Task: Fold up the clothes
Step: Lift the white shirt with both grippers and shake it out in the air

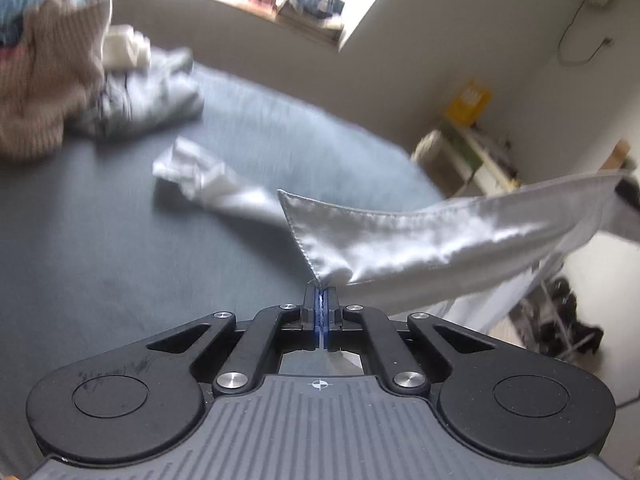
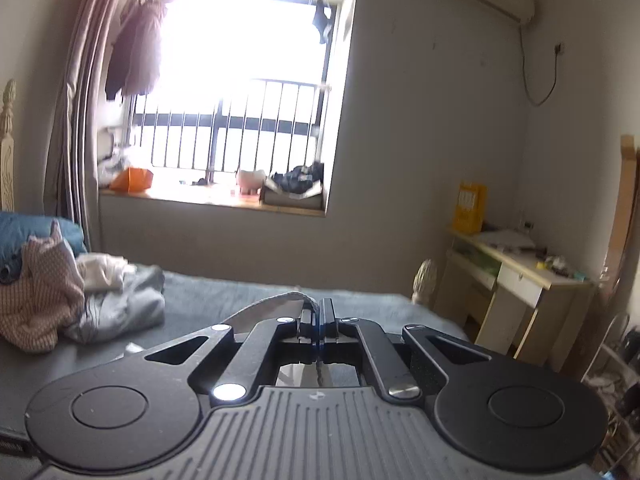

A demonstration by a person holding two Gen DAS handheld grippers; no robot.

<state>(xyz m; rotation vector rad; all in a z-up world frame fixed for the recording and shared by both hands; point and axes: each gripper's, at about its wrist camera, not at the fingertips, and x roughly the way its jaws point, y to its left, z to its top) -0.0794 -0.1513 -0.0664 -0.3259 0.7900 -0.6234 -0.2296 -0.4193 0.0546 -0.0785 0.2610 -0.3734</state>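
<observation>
The bed, covered in a grey-blue sheet, fills most of the left wrist view and the lower middle of the right wrist view. At its far left lies a heap of unfolded clothes: a brownish striped piece on top, a grey one beside it and something white behind, with a blue pillow behind them.

A white garment is lifted above the bed. One hemmed corner is pinched in the left claw, whose jaws are fully closed on the cloth. From there the fabric stretches taut to the right and off toward the edge of that view, while a crumpled part trails down onto the sheet.

The right claw is also closed tight, with a strip of the same pale cloth caught between its jaws and curving away to the left.

Behind the bed stand a bright barred window with a cluttered sill, a curtain at its left, and a small worktop with a yellow box by the right wall.
</observation>
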